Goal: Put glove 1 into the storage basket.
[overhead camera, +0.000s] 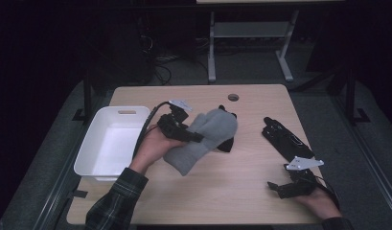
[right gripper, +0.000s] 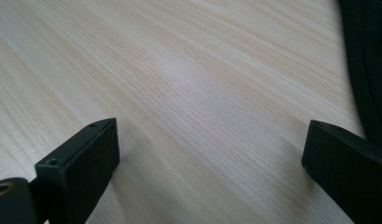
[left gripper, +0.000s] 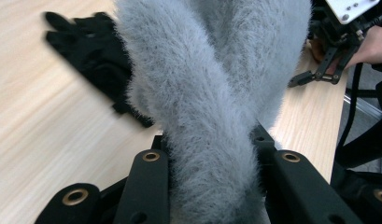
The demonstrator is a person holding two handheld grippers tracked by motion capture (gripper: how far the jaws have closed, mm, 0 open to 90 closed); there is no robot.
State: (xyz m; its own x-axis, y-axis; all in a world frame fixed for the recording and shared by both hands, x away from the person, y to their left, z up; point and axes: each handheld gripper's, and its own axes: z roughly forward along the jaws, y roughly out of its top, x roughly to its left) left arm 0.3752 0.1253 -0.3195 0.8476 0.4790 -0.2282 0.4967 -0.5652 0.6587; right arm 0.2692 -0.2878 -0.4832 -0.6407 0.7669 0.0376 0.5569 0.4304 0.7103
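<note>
Left gripper (overhead camera: pixel 196 137) clamped on fuzzy grey mitten (overhead camera: pixel 206 136): soft, light, probably droops beyond jaws; grip mid-body. Right gripper (overhead camera: pixel 275 188) wide open, empty.

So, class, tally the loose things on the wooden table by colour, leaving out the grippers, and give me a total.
Grey: 1, the fuzzy grey mitten clamped in the left gripper.
Black: 2, the flat black glove and a small black fabric piece under the mitten.
White: 1, the white plastic bin.
Total: 4.
</note>
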